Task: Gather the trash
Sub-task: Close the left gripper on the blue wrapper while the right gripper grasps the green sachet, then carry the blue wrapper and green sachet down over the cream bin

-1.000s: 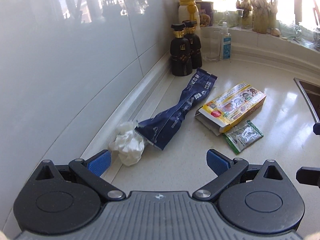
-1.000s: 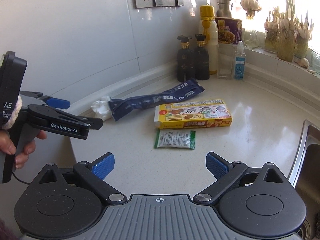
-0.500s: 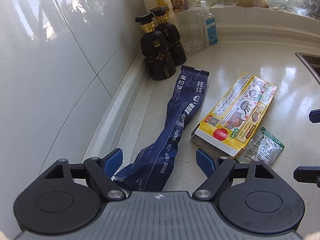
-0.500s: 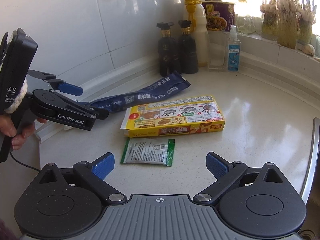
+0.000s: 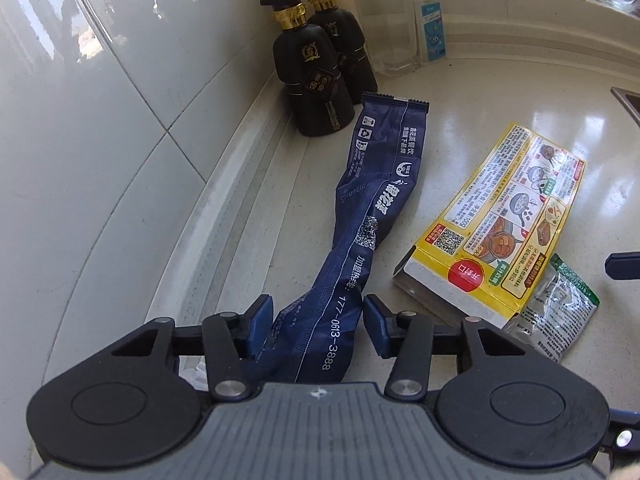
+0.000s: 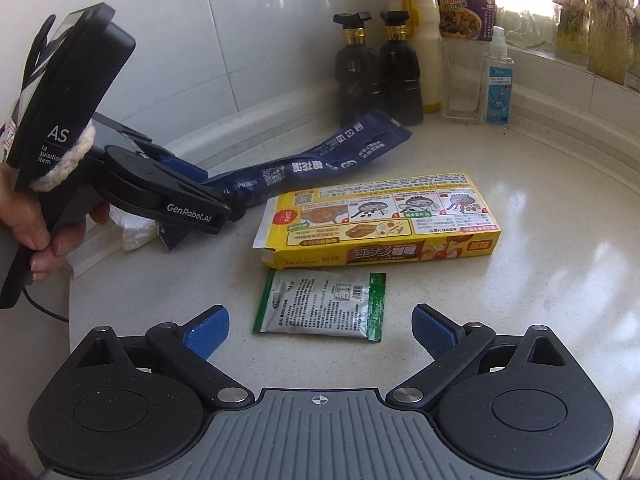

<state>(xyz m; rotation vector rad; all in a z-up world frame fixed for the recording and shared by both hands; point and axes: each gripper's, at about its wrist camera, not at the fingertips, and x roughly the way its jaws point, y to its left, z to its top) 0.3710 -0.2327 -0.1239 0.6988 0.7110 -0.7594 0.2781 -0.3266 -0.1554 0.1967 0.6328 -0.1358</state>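
Note:
A long dark blue wrapper (image 5: 376, 204) lies crumpled on the white counter along the wall ledge. My left gripper (image 5: 316, 312) straddles its near end, and its jaws are closing. The right pad still stands a little off the foil. A crumpled white tissue (image 5: 198, 372) peeks out under the left finger. From the right wrist view the left gripper (image 6: 216, 192) is over the wrapper (image 6: 320, 160), with the tissue (image 6: 134, 232) beneath. My right gripper (image 6: 320, 326) is open, just above a green sachet (image 6: 320, 302). A flattened yellow box (image 6: 380, 220) lies behind the sachet.
Two dark bottles (image 5: 316, 76), a clear glass (image 5: 390, 36) and a small spray bottle (image 5: 428, 28) stand by the tiled wall. A yellow-capped bottle (image 6: 420, 40) and a noodle cup (image 6: 464, 8) are behind them. The sink edge (image 5: 628, 100) lies to the right.
My left gripper moved forward over the tissue and onto the blue wrapper's near end, its jaws narrowing around it. My right gripper came down closer to the green sachet, still open.

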